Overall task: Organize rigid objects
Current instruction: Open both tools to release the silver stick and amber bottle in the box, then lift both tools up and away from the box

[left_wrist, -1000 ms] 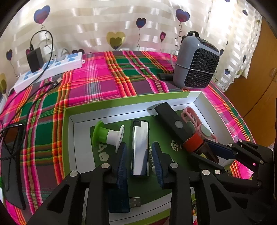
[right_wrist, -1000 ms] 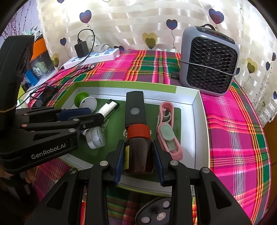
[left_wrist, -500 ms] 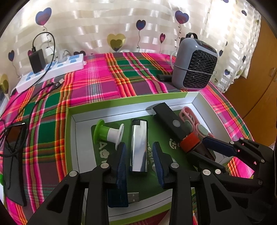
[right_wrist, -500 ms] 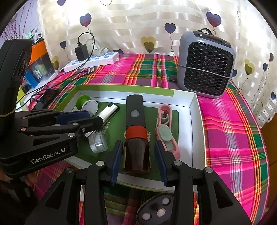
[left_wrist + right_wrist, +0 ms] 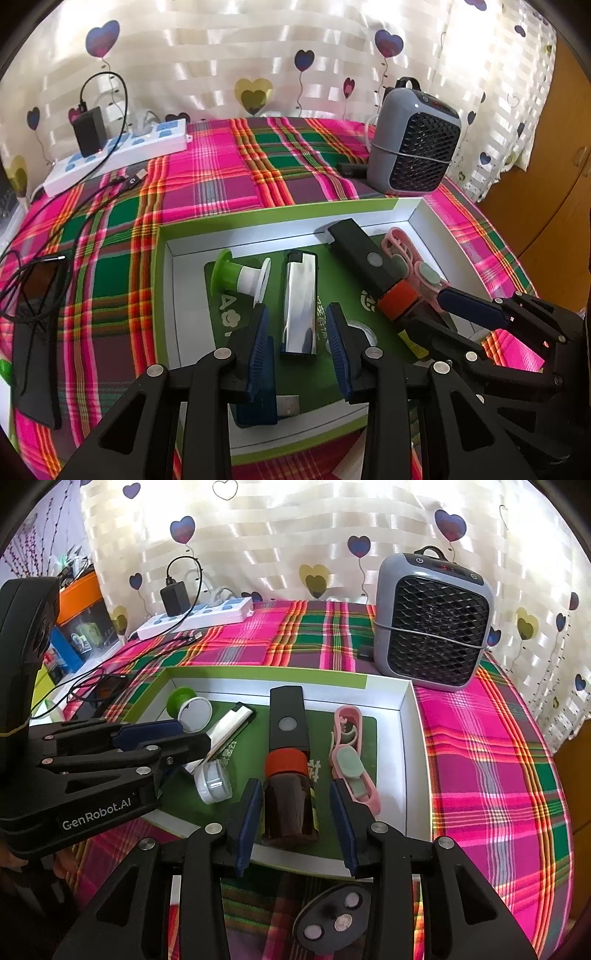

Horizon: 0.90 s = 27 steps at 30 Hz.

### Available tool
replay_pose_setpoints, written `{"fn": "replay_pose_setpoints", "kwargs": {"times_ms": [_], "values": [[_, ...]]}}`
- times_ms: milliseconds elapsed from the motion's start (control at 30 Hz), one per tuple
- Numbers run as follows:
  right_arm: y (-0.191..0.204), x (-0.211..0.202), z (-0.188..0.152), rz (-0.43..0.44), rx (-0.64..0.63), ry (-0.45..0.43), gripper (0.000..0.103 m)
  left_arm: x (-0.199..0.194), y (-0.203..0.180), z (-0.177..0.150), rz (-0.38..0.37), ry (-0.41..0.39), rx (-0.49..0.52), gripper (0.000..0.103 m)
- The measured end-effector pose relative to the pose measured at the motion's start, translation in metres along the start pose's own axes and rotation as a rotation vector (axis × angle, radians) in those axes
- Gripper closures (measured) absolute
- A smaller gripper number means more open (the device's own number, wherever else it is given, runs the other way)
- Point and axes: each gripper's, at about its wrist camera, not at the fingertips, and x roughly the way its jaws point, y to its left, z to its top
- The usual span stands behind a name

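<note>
A white tray [image 5: 413, 212] with a green rim and green floor holds the objects. A silver lighter [image 5: 299, 306] lies on the floor between the pads of my left gripper [image 5: 298, 347], which is open with a gap on each side. A blue USB stick [image 5: 258, 400] sits under its left finger. A brown bottle with a red cap [image 5: 290, 805] lies between the pads of my right gripper [image 5: 295, 812], also open and not pressing on it. In the tray too are a green spool [image 5: 240, 278], a black bar [image 5: 287, 720], a pink holder [image 5: 351, 753] and a small round jar [image 5: 214, 781].
A grey fan heater [image 5: 432, 620] stands behind the tray's right corner. A white power strip [image 5: 118, 155] with a black charger and cables lies at the back left. A black flat device [image 5: 33, 332] rests left of the tray. A black disc [image 5: 332, 919] sits below my right gripper.
The right gripper's pads, pressed on the brown bottle a second ago, have spread and let it go. Both wrist views have drawn back a little. The lighter and bottle lie where they were.
</note>
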Motion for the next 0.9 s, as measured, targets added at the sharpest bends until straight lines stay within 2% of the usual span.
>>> {"fn": "replay_pose_setpoints", "kwargs": {"times_ms": [700,900], "values": [[-0.001,-0.029,-0.006,-0.008,0.038,-0.066,0.064,-0.054,-0.003,-0.025,0.038,-0.088,-0.01,0.072],[-0.005,-0.047,-0.013,-0.026,0.037,-0.104,0.064,-0.065,0.001,-0.038,0.016,-0.09,-0.046,0.072]]}}
